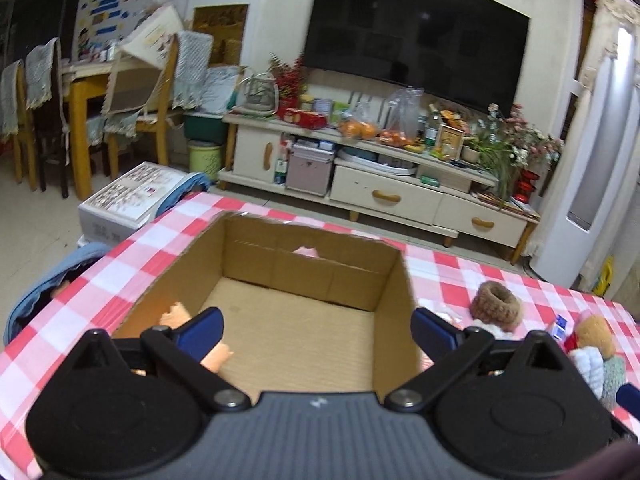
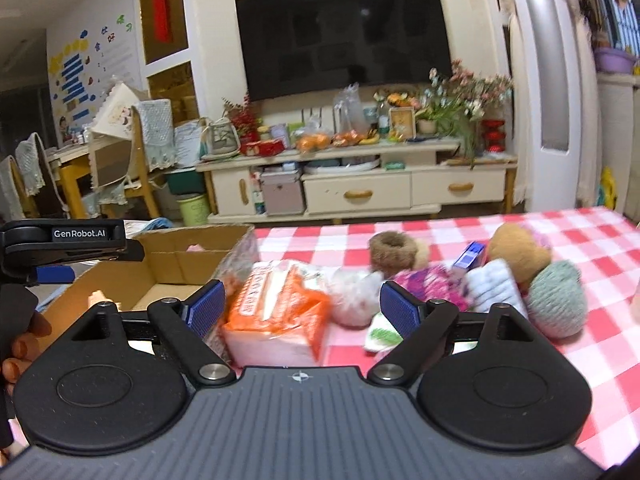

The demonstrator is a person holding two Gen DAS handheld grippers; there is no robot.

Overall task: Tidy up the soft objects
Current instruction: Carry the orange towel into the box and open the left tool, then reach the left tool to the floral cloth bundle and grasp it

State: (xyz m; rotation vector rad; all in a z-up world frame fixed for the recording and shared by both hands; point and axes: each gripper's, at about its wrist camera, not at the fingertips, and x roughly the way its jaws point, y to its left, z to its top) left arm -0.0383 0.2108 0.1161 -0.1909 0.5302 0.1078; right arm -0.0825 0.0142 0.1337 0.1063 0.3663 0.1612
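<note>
My left gripper [image 1: 316, 330] hangs over an open cardboard box [image 1: 280, 256] on a table spread with a red-and-white checked cloth [image 1: 480, 276], its blue-padded jaws spread wide with nothing between them but the box's bare floor. Low at the box's left wall lies a doll [image 1: 216, 354], only its small flesh-coloured limbs showing past my left pad; something pink [image 1: 306, 251] peeks over the far wall. My right gripper [image 2: 302, 304], jaws equally wide and gripping nothing, points at the soft things heaped on the cloth just right of the box: a plastic-wrapped pack of tissues with an orange label [image 2: 276, 316] nearest, standing between the pads but untouched by them, a whitish bundle [image 2: 352, 300] beside it, then a brown furry ring [image 2: 394, 254], a pale blue knitted piece [image 2: 494, 286], a tan plush ball [image 2: 520, 250] and a grey-green ball of yarn [image 2: 558, 300]. A small blue carton [image 2: 468, 256] sits among them. My left hand's fingers [image 2: 24, 348] show at the right view's edge.
</note>
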